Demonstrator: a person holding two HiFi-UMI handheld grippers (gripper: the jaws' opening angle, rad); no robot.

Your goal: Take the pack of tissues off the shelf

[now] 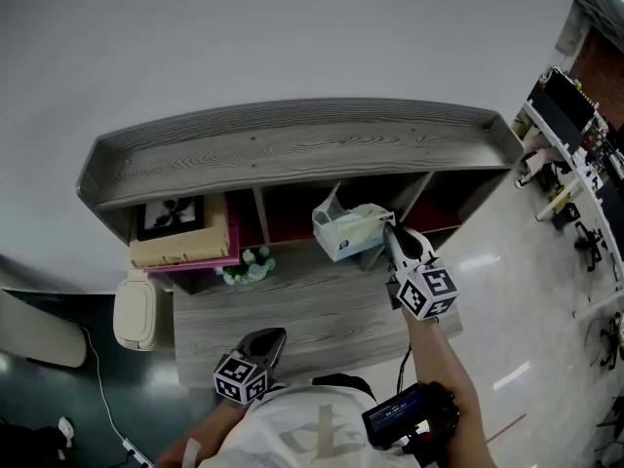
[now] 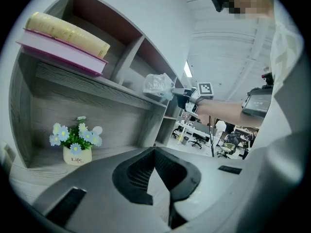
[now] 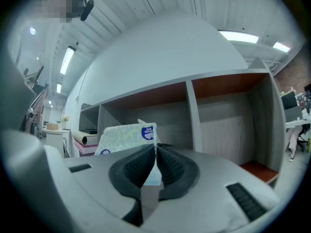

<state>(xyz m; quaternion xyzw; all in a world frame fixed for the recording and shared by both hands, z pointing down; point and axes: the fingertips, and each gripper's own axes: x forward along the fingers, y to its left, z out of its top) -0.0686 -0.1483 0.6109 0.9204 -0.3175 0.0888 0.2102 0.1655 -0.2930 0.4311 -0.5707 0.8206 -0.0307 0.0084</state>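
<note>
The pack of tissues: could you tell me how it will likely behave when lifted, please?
Probably soft and floppy: the pack of tissues has a crinkly film wrap, and the right gripper holds it by a thin fold between its tongs. Likely light, since that pinch seems to carry it. It may sag or swing.

A small pot of blue and white flowers (image 2: 75,142) stands below a stack of books (image 2: 65,40), tan lying on pink. A dark framed picture (image 1: 173,215) sits at the stack's back. A cream container (image 1: 135,312) stands on the floor nearby, beside a white cable (image 1: 97,388).
</note>
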